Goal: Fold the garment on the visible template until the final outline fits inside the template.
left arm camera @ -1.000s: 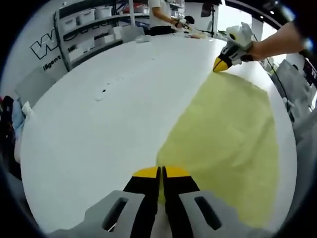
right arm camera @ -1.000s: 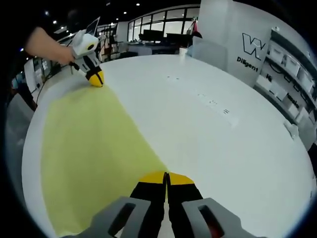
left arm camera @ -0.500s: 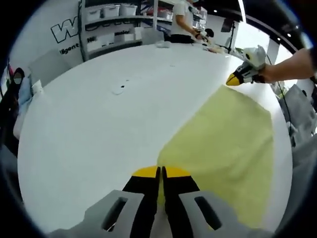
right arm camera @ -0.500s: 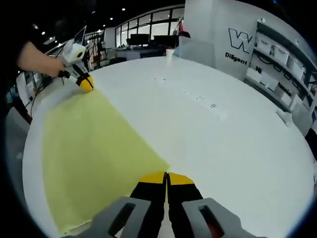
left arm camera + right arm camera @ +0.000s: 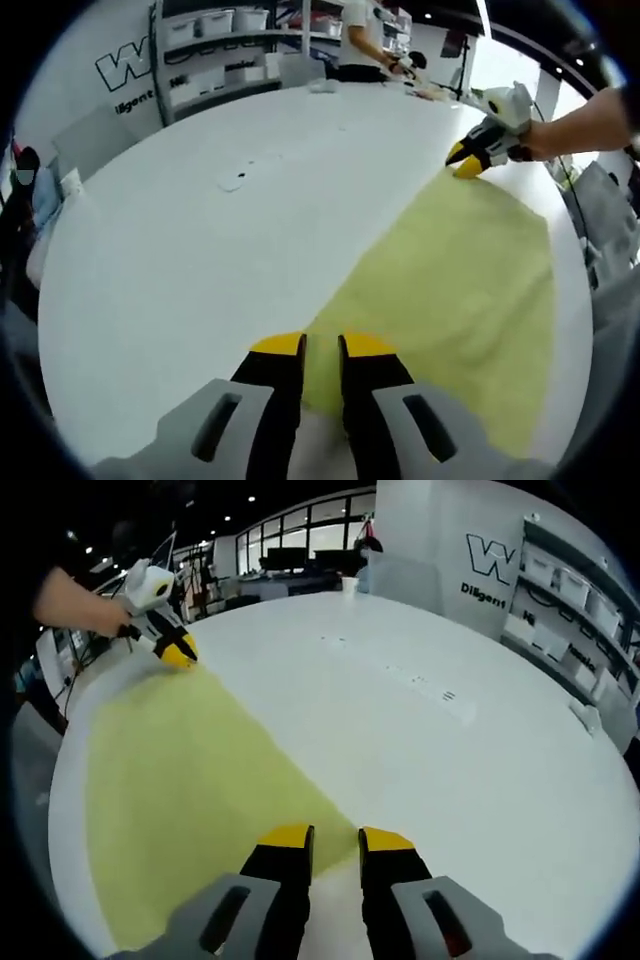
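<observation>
A pale yellow garment (image 5: 450,270) lies flat on the round white table (image 5: 200,260). My left gripper (image 5: 322,348) is open, its jaws parted over the garment's near corner. At the far corner my right gripper (image 5: 468,160) is held by a hand. In the right gripper view the same garment (image 5: 180,770) spreads to the left on the table (image 5: 450,780). My right gripper (image 5: 335,840) is open, with a garment corner lying loose between its jaws. My left gripper (image 5: 175,652) is at the opposite corner, tips on the cloth edge.
Small dark marks (image 5: 232,182) sit on the bare table surface. Shelves with white bins (image 5: 215,25) and a lettered wall stand behind it. A person (image 5: 365,35) stands at the far side. The table's edge runs close along the garment's outer side (image 5: 70,810).
Both grippers have gone from shut on the garment's corners to open. The cloth lies released on the table. The views have shifted only slightly.
</observation>
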`<action>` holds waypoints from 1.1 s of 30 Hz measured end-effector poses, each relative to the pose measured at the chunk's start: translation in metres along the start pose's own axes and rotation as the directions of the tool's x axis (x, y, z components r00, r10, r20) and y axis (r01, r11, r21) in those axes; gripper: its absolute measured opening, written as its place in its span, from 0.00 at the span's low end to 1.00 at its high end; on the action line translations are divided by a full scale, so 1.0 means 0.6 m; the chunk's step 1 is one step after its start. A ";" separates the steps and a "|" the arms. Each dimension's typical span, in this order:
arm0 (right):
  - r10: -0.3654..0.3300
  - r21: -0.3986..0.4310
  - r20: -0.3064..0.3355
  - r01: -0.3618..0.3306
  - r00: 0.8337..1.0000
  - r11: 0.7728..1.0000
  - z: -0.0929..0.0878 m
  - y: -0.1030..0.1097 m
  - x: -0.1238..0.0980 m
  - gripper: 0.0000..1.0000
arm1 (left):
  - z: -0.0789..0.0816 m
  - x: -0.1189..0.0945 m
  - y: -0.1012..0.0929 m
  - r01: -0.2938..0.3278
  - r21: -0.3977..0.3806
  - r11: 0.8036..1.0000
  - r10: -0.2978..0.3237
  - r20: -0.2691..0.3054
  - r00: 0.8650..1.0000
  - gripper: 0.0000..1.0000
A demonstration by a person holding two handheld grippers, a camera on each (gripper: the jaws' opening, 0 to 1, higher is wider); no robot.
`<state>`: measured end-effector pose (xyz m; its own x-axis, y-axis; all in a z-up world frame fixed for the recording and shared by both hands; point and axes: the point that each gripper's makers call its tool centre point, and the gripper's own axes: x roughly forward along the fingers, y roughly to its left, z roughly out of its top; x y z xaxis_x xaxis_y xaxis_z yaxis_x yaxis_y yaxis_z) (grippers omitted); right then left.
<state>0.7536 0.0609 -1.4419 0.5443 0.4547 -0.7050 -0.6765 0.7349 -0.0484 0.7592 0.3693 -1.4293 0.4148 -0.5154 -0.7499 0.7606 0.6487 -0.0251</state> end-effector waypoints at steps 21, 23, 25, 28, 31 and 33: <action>-0.031 -0.038 -0.005 0.031 1.000 0.999 -0.011 -0.011 -0.009 0.00 | -0.018 -0.011 0.034 -0.080 0.001 0.997 0.080 0.008 0.997 0.00; -0.025 -0.048 0.001 0.025 1.000 0.999 -0.009 -0.005 -0.009 0.00 | -0.020 -0.011 0.032 -0.076 0.003 0.997 0.076 0.007 0.997 0.00; -0.029 -0.047 0.002 0.029 1.000 0.998 -0.007 -0.005 -0.010 0.00 | -0.017 -0.010 0.030 -0.072 -0.005 0.997 0.072 0.013 0.997 0.00; -0.035 -0.045 0.001 0.035 0.999 0.998 -0.006 -0.007 -0.010 0.00 | -0.013 -0.009 0.026 -0.066 -0.034 0.997 0.066 0.015 0.998 0.01; -0.043 -0.035 0.008 0.043 0.999 0.998 0.000 -0.007 -0.012 0.00 | -0.012 -0.007 0.021 -0.062 -0.018 0.998 0.063 0.012 0.998 0.00; -0.046 -0.034 0.013 0.046 0.999 0.998 0.002 -0.007 -0.014 0.00 | -0.010 -0.008 0.023 -0.066 -0.013 0.998 0.067 0.016 0.998 0.00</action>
<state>0.7527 0.0548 -1.4350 0.5811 0.4271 -0.6928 -0.6671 0.7376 -0.1049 0.7647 0.3842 -1.4302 0.4728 -0.4801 -0.7389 0.7247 0.6889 0.0161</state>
